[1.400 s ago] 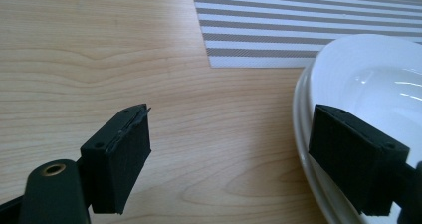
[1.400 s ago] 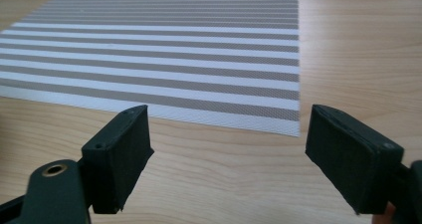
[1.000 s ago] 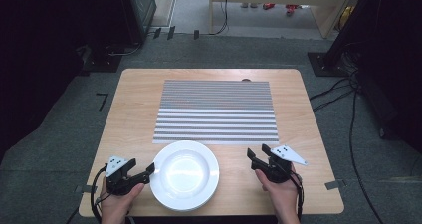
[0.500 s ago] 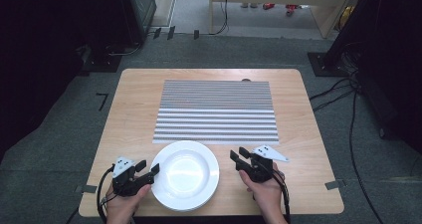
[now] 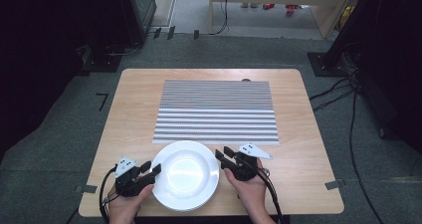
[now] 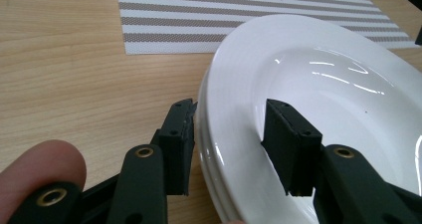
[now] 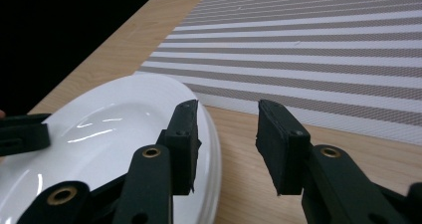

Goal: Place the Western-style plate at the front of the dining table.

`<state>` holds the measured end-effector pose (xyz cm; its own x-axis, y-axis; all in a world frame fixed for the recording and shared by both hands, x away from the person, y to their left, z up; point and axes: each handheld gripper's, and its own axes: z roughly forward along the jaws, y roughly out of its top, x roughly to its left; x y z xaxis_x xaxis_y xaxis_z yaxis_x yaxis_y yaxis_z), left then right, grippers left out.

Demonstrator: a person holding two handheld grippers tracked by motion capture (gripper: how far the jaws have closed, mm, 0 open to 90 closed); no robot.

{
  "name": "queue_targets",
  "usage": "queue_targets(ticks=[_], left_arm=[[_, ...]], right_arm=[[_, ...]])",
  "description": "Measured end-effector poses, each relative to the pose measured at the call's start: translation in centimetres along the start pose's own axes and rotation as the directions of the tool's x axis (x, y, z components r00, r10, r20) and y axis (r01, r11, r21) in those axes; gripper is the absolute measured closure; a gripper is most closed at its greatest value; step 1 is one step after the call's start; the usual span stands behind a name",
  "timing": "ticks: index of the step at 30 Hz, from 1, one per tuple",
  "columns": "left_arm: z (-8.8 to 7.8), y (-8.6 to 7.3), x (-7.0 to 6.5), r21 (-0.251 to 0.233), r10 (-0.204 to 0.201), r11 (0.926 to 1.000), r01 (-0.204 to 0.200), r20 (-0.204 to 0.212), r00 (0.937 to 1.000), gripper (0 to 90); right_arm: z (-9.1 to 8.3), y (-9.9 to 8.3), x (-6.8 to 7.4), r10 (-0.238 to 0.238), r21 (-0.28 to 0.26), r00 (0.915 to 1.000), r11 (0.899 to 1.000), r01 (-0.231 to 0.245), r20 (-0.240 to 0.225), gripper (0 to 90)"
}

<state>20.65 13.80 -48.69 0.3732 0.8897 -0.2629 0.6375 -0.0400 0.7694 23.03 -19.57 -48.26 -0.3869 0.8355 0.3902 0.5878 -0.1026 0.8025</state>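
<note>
Both grippers' fingers (image 6: 181, 134) have just been closing astride the plate (image 5: 185, 174) rim (not clamped).

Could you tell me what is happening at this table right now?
A person holds a gripper in each hand, one on each side of a stack of white plates near the table's front edge, just short of a striped placemat. The left gripper straddles the stack's rim, one jaw outside and one over the top plate, and its jaws have just been closing, though the pads do not look pressed on yet. The right gripper, jaws also just closing, is at the opposite rim, which lies between its jaws.
</note>
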Motion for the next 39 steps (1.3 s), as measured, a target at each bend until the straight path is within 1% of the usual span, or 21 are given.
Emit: queue_targets(ticks=[1,3,5,6,7,8,9,11,13,18,22,24,25,29,33,39], left_arm=[[0.1,-0.1,-0.1,-0.002,0.007,1.0000,-0.007,-0.010,0.9999,56.4],[0.1,-0.1,-0.1,-0.015,0.016,0.9998,-0.016,-0.012,0.9998,57.9],[0.0,-0.1,0.1,-0.022,0.009,0.9997,-0.009,0.000,1.0000,58.9],[-0.1,-0.1,0.3,-0.027,0.005,0.9996,-0.004,0.013,0.9999,60.2],[-0.1,-0.1,0.3,-0.027,0.005,0.9996,-0.004,0.013,0.9999,61.9],[-0.2,-0.1,0.3,-0.029,-0.002,0.9996,0.002,0.018,0.9998,62.0],[-0.2,-0.1,0.3,-0.027,0.000,0.9996,0.000,0.019,0.9998,61.9],[-0.2,-0.2,0.2,-0.029,0.001,0.9996,0.000,0.013,0.9999,61.4],[-0.2,-0.2,0.1,-0.029,0.005,0.9996,-0.005,0.006,1.0000,61.4],[-0.1,-0.3,0.0,-0.037,0.008,0.9993,-0.008,0.001,1.0000,61.4],[-0.2,-0.4,0.1,-0.039,0.012,0.9992,-0.012,0.004,0.9999,61.5],[-0.2,-0.4,0.2,-0.036,0.010,0.9993,-0.009,0.011,0.9999,61.7],[-0.2,-0.4,0.2,-0.036,0.007,0.9993,-0.007,0.014,0.9999,61.9],[-0.2,-0.4,0.2,-0.038,0.009,0.9992,-0.008,0.008,0.9999,62.4],[-0.2,-0.4,0.1,-0.040,0.005,0.9992,-0.005,0.004,1.0000,62.7],[-0.2,-0.5,0.2,-0.042,0.001,0.9991,0.000,0.011,0.9999,62.8]], right_arm=[[0.1,-0.1,0.1,0.014,0.001,0.9998,1.000,-0.014,-0.013,61.6],[0.4,-0.3,0.5,0.031,0.006,0.9991,1.000,-0.031,-0.029,62.0],[0.7,-0.5,0.7,0.025,0.009,0.9986,1.000,-0.025,-0.047,62.5],[0.8,-0.6,0.8,0.032,0.012,0.9978,0.999,-0.032,-0.058,62.7],[0.8,-0.6,0.8,0.032,0.012,0.9978,0.999,-0.032,-0.058,62.7],[1.0,-0.9,1.0,0.029,0.028,0.9977,0.999,-0.027,-0.062,62.5],[1.1,-1.0,1.0,0.029,0.033,0.9976,0.999,-0.027,-0.062,62.5],[1.1,-1.3,1.1,0.037,0.049,0.9967,0.998,-0.033,-0.072,62.0],[1.0,-1.5,1.2,0.036,0.041,0.9967,0.999,-0.033,-0.073,62.1],[0.6,-1.7,0.9,0.064,0.046,0.9943,0.997,-0.061,-0.085,63.9],[0.5,-1.8,1.0,0.081,0.040,0.9937,0.996,-0.078,-0.078,64.3],[0.5,-1.9,0.9,0.103,0.038,0.9910,0.994,-0.100,-0.085,64.3],[0.4,-1.9,0.8,0.124,0.042,0.9882,0.992,-0.120,-0.090,64.3],[0.2,-1.9,0.4,0.173,0.052,0.9787,0.984,-0.168,-0.111,65.1],[0.1,-1.9,0.5,0.179,0.049,0.9771,0.983,-0.174,-0.115,65.1],[0.2,-1.8,0.4,0.209,0.038,0.9684,0.978,-0.205,-0.136,65.1]])
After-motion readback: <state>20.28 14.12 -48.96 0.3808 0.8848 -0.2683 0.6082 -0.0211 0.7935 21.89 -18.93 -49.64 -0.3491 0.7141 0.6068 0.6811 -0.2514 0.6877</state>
